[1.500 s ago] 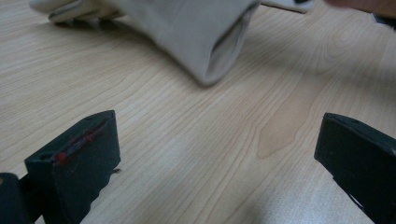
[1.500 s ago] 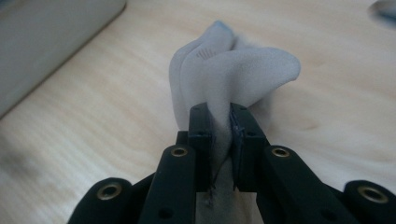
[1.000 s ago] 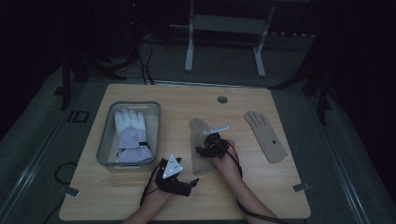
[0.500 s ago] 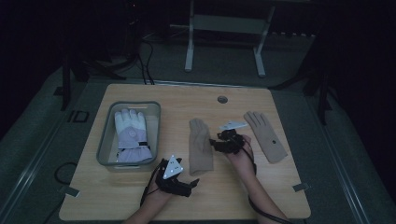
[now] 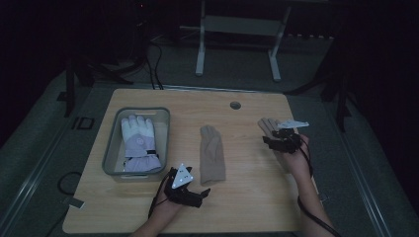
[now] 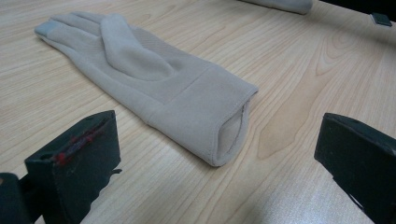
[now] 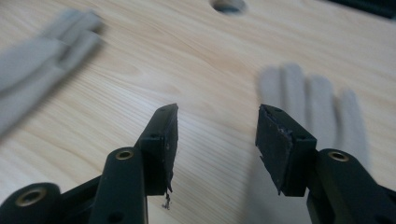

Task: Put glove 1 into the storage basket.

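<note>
**Two tan gloves on a pale wooden table in a dark room**

A light wooden table (image 5: 148, 212) with a visible grain is seen from above — its far edge carries a round cable hole (image 5: 235, 105). The room around it is dark; grey flooring and the legs of a white metal frame (image 5: 237, 44) are made out beyond the table, and black cables lie on the floor at the far left.

On the left part of the table a grey plastic bin (image 5: 109, 153) is set, and a white and lilac padded glove (image 5: 138, 145) is laid inside it. Near the table's middle a tan knit glove (image 5: 212, 153) lies flat, fingers pointing away from the person, cuff opening toward the near edge. A second tan glove (image 5: 267, 126) lies well apart from it, to the right.

The left gripper (image 5: 200, 193) is held low near the front edge, just beside the cuff of the middle glove; in the left gripper view its jaws are spread wide, with the cuff lying beyond them and nothing pressed between them.

The right gripper (image 5: 271, 140) is held over the second glove. Its jaws have just been opening — they stand about half apart, and nothing is gripped between them; in the right gripper view the blurred glove fingers are seen behind the right-hand jaw.
</note>
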